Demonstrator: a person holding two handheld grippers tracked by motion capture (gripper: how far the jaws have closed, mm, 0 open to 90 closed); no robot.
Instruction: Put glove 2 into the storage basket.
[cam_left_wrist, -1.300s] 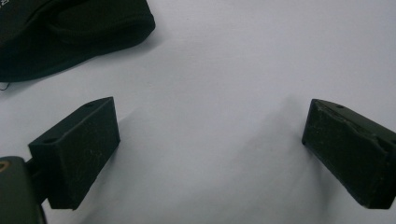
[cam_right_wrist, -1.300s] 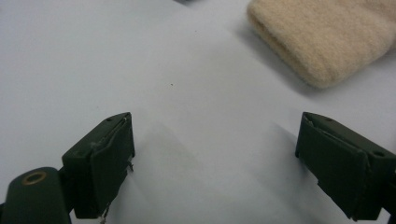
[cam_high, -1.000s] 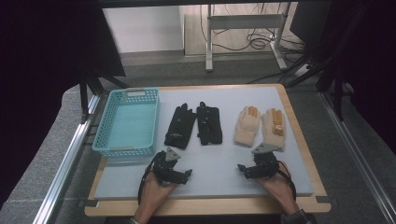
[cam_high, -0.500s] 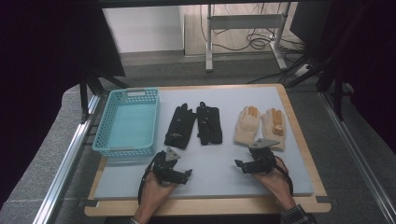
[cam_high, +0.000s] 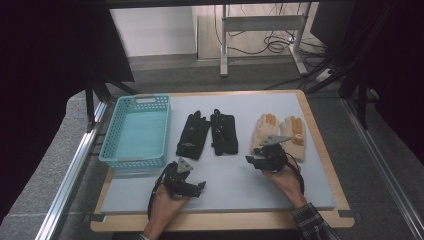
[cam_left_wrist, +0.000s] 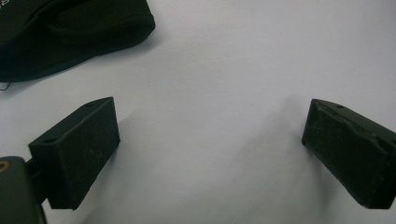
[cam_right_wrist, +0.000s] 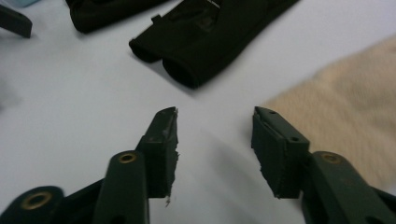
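Note:
A pair of black gloves (cam_high: 192, 136) (cam_high: 224, 132) lies flat mid-table, and a pair of tan gloves with orange fingertips (cam_high: 264, 129) (cam_high: 294, 131) lies to their right. My right gripper (cam_high: 251, 161) hovers at the cuff of the left tan glove, pointing left. Its jaws have just been closing and stand half apart with nothing between them (cam_right_wrist: 215, 126); the tan glove (cam_right_wrist: 345, 112) is beside the right jaw and a black glove (cam_right_wrist: 210, 37) lies ahead. My left gripper (cam_high: 199, 187) rests near the front edge, wide open over bare table (cam_left_wrist: 210, 121), with a black glove's cuff (cam_left_wrist: 70, 32) ahead on the left.
A light blue plastic basket (cam_high: 135, 157) sits at the table's left side, beside the black gloves. The white mat (cam_high: 230, 192) is ringed by a wooden table edge (cam_high: 320, 145). A metal frame and cables stand on the floor beyond the far edge.
My right gripper has moved away from the person and slightly left, up to the tan glove's cuff, and its jaws have narrowed. The left gripper has stayed put.

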